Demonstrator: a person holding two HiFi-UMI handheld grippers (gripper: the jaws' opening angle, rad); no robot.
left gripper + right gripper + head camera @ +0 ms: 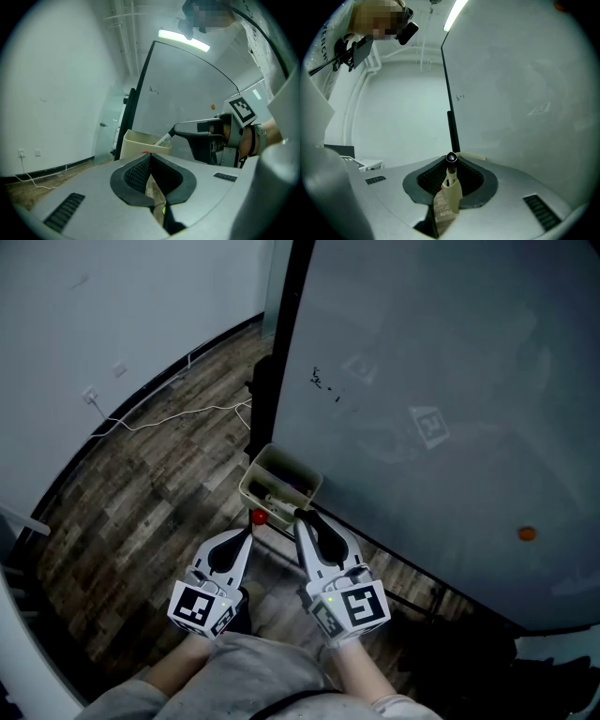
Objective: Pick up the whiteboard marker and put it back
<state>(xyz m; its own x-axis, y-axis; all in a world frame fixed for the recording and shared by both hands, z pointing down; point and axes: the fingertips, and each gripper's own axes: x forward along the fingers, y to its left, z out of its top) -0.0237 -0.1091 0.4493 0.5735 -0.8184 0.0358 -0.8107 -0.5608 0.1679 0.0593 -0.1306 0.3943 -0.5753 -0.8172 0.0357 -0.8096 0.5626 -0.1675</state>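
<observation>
Pinching the whiteboard marker (164, 138) in the right tool (451, 159), slanted down into the cream tray (139, 146), left tool (149, 158) just beside that tray, jaws together and empty.

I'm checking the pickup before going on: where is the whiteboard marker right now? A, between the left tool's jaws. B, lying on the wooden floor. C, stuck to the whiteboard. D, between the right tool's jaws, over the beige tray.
D: the right tool grips the whiteboard marker at its jaw tips over the beige tray, while the left tool is shut, without the marker.
</observation>
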